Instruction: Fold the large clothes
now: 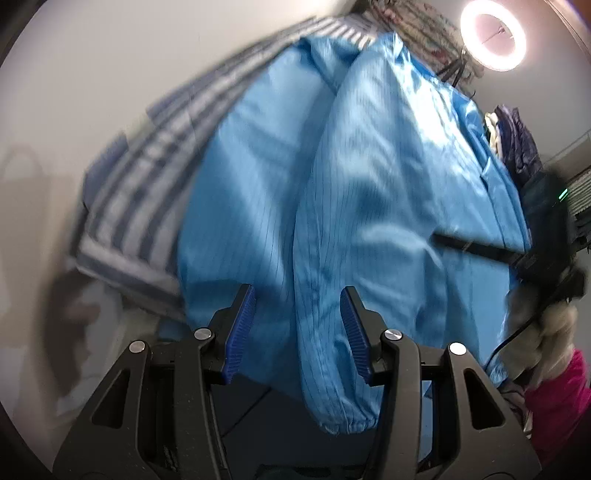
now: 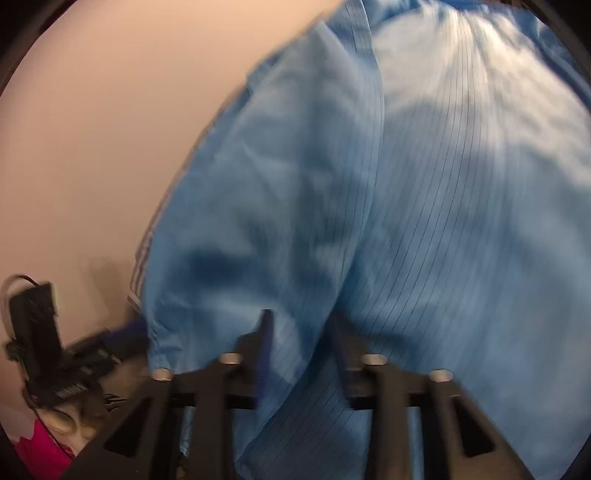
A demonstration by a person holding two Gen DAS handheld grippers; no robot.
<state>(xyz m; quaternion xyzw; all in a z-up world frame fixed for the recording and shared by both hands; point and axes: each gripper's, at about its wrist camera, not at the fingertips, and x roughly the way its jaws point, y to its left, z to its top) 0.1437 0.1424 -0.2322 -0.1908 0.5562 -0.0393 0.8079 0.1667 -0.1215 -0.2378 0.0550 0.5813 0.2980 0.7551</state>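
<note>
in the left wrist view the white bench (image 1: 92,92) fills the left side, with a striped cloth (image 1: 155,177) lying on it and tucked partly under the blue garment (image 1: 332,203), which spreads across the middle. the left claw (image 1: 297,332) hangs over the garment's near edge with its blue pads (image 1: 240,332) apart and clear of the fabric; a sleeve with a gathered cuff (image 1: 347,424) runs down between them, unpinched. a ring light (image 1: 493,35) glows at the upper right, above a pile of clothes (image 1: 513,140). in the right wrist view, blurred, bare bench (image 2: 92,147) lies left and the garment (image 2: 406,203) right. the right claw (image 2: 301,332) stands part open over a fold, fabric between its fingers (image 2: 266,332); i cannot tell whether they touch it.
</note>
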